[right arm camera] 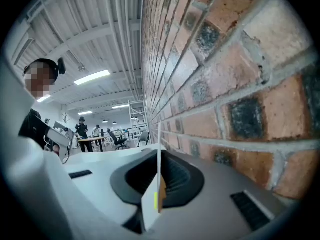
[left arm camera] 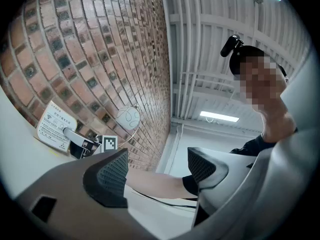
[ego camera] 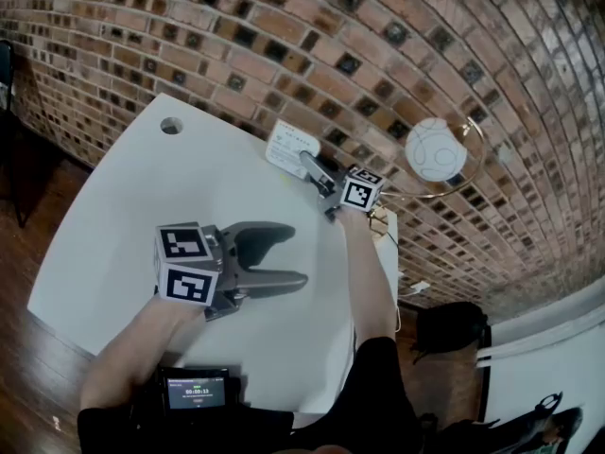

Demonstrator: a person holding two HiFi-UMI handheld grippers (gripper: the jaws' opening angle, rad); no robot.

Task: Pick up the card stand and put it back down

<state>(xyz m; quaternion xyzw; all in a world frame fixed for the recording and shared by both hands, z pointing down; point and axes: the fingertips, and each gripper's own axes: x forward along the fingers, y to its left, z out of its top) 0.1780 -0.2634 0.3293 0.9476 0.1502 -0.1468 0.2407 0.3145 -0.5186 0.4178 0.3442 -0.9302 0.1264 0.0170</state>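
Jaws of right gripper (ego camera: 312,166) pinch card stand (ego camera: 289,146) edge-on; lower it level, base flat on tabletop (ego camera: 132,244), then release. Left gripper (ego camera: 295,253) jaws wide, empty.

On your white printed card stand (left arm camera: 56,126) you can read only a Wi-Fi symbol (left arm camera: 50,117); its printed lines are too small.

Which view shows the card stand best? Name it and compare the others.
The left gripper view: the card stand shows its printed face, pinched by the right tool. The head view shows it small by the brick wall. The right gripper view shows only its thin edge between the jaws.
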